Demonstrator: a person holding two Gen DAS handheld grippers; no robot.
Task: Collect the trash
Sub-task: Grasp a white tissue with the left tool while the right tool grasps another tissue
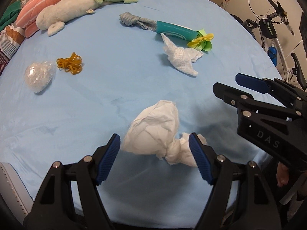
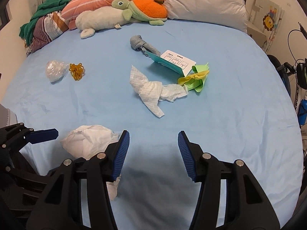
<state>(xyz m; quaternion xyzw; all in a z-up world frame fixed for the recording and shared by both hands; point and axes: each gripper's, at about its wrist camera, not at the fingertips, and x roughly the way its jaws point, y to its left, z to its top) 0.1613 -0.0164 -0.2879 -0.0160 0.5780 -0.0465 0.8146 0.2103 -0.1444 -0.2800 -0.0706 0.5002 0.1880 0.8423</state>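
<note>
- Left gripper [image 1: 154,158]: jaws wide apart, holding nothing; the knotted tissue wad [image 1: 153,132] lies on the bed [image 1: 115,88] between them, its twisted tail against the right pad. Closing on the tail alone could let the bulk slip free.
- Right gripper [image 2: 153,153]: jaws spread, empty, over bare sheet.
- Part of the wad's underside is hidden; no trash container shows.

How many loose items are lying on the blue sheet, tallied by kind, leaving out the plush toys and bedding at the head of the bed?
Crumpled white paper towels: 2, the near one and the far one
Clear plastic wrap ball: 1
Rubber band pile: 1
Knotted grey cloth: 1
Teal card: 1
Yellow-green balloons bundle: 1
Total: 7
</note>
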